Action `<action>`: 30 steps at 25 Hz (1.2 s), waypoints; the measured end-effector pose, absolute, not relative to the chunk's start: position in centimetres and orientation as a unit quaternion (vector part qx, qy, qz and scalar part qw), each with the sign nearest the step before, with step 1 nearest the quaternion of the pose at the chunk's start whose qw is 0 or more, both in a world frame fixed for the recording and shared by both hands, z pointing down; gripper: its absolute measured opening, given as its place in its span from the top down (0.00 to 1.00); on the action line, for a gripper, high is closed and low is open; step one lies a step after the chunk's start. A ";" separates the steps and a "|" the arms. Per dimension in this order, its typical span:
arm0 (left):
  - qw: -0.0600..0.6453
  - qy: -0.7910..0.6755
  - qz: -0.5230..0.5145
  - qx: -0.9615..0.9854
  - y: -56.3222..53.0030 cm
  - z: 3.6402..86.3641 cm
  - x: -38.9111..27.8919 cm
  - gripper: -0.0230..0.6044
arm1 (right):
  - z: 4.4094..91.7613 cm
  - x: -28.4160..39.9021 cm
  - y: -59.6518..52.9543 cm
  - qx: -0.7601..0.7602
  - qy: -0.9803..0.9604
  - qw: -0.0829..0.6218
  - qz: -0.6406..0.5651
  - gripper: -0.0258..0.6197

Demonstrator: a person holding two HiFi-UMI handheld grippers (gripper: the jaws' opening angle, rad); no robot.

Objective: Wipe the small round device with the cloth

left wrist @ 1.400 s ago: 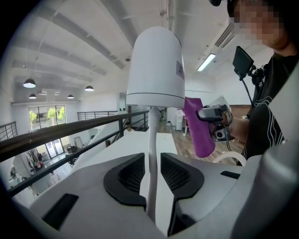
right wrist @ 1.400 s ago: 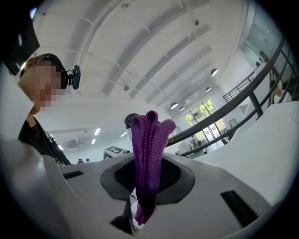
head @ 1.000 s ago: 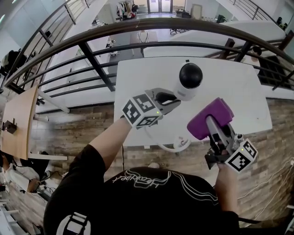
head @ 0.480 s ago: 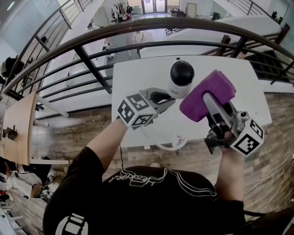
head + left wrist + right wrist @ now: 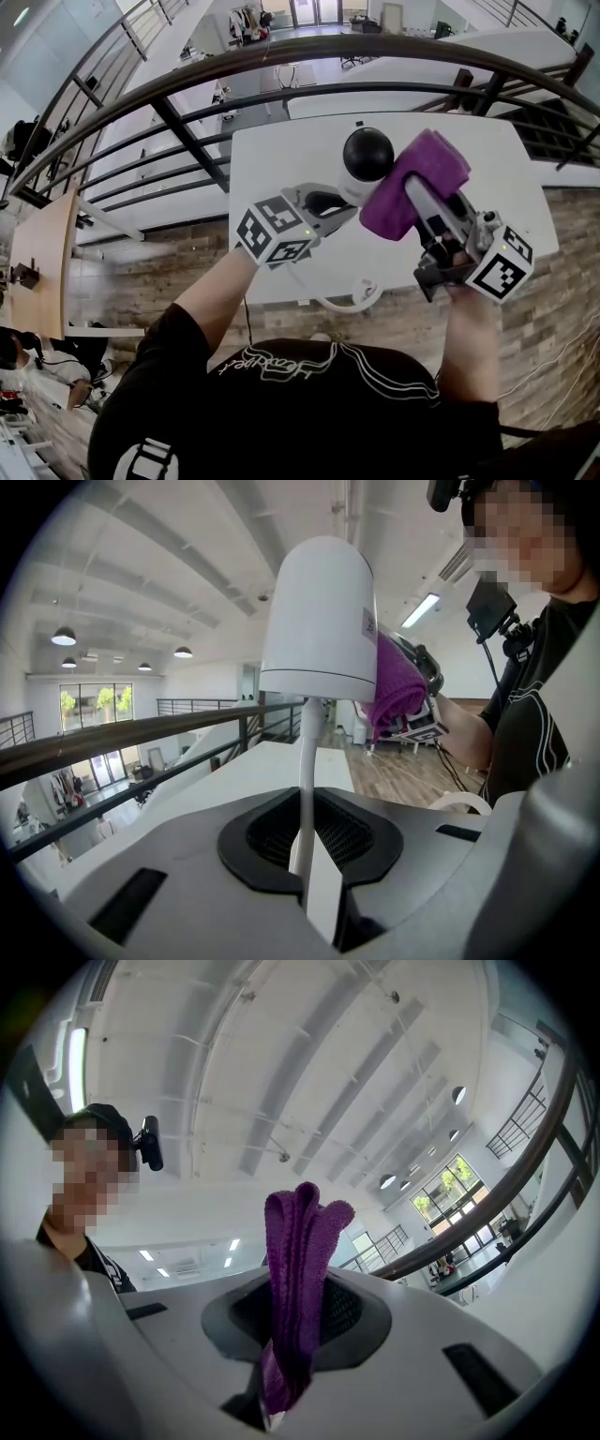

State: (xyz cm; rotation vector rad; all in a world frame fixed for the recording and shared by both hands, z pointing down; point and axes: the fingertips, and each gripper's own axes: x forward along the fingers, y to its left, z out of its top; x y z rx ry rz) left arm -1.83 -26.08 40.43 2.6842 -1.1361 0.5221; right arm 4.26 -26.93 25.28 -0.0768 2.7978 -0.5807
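purple cloth (image 5: 417, 173), clamped in right gripper (image 5: 420, 202), swung in from table (image 5: 281, 178) edge against round device (image 5: 367, 152); left gripper (image 5: 339, 204) pinched shut on its white cord (image 5: 305, 789); wiping contact apparently just beginning.

The white rectangular table (image 5: 281, 169) stands just before the dark metal railing (image 5: 187, 122), with its far edge along the rails. Over the middle of the table, nearer the far edge, the small round white device with a black dome (image 5: 366, 155) is held clear of the top on its thin white cable (image 5: 361, 298). The left gripper (image 5: 342, 208) is just before and left of the device, its jaws closed on the cable right below it. Further along, the cable loops at the table's near edge. The folded purple terry cloth (image 5: 412, 178) touches the device's right side, clamped in the right gripper (image 5: 419, 202), which lies before and right of it, over the table's right half.
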 end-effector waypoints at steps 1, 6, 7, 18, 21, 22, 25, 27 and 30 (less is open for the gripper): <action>0.090 -0.382 0.176 0.903 -26.1 40.3 -1.9 0.88 | 25.2 4.0 -27.1 -0.026 0.969 0.140 -0.201 0.87; 0.088 -0.383 0.179 0.902 -26.1 40.5 -2.2 0.88 | 25.8 3.1 -27.8 -0.030 0.972 0.130 -0.195 0.87; 0.087 -0.383 0.180 0.902 -26.2 40.5 -2.1 0.88 | 25.9 3.1 -28.0 -0.031 0.972 0.127 -0.193 0.87; 0.089 -0.381 0.176 0.903 -26.9 39.9 -1.5 0.88 | 28.5 3.7 -30.2 -0.057 0.973 0.093 -0.202 0.87; 0.089 -0.381 0.175 0.903 -27.2 39.9 -1.2 0.88 | 29.4 4.0 -30.9 -0.057 0.972 0.088 -0.210 0.87; 0.088 -0.381 0.175 0.904 -26.9 40.2 -1.5 0.88 | 30.0 3.7 -30.6 -0.058 0.972 0.085 -0.211 0.87; 0.086 -0.380 0.173 0.905 -26.1 40.7 -2.1 0.88 | 31.4 3.2 -29.9 -0.064 0.974 0.068 -0.207 0.87; 0.084 -0.380 0.173 0.905 -26.3 40.4 -1.9 0.88 | 31.8 3.5 -30.2 -0.069 0.975 0.055 -0.204 0.87; 0.079 -0.379 0.175 0.905 -26.6 40.2 -1.8 0.88 | 31.8 4.2 -31.0 -0.079 0.976 0.049 -0.198 0.87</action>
